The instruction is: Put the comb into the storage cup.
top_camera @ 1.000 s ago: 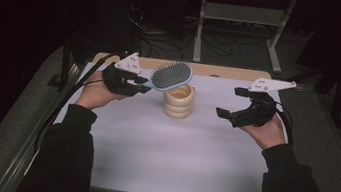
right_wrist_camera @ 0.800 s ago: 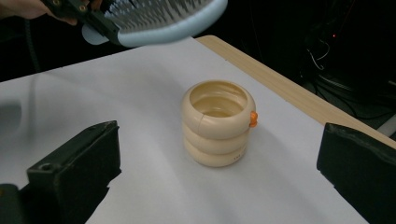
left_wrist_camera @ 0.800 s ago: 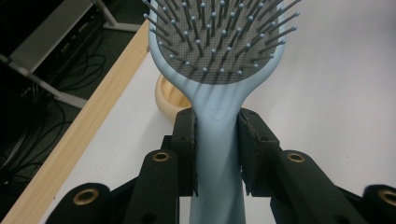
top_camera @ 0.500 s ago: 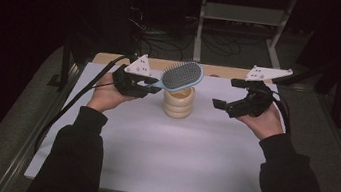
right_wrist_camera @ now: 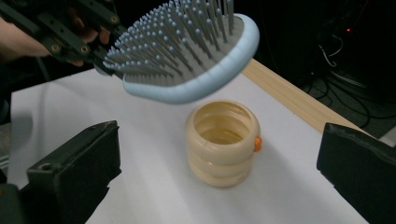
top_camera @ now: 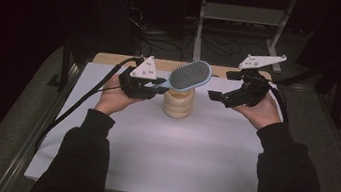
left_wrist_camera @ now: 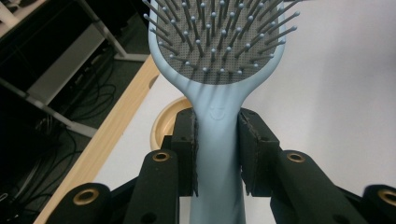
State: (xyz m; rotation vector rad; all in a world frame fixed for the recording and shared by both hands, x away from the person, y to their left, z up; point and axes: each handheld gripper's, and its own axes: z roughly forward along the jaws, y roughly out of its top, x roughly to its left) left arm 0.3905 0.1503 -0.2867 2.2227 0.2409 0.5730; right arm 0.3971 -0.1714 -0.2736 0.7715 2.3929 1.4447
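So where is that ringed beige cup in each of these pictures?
High view: the cup stands centre, under the brush head.
Left gripper view: its rim peeks out left of the handle.
Right gripper view: centre.
Shared landmark: the blue hairbrush, held above it.

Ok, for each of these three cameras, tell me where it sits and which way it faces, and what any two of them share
High view: above the person's side, facing forward and down on the table; both forearms, left gripper and right gripper show.
Left gripper view: on the left gripper, looking along its jaws, which clamp the brush.
Right gripper view: on the right gripper, facing the cup between open jaws; the other hand shows.
Shared: all three show brush and cup.
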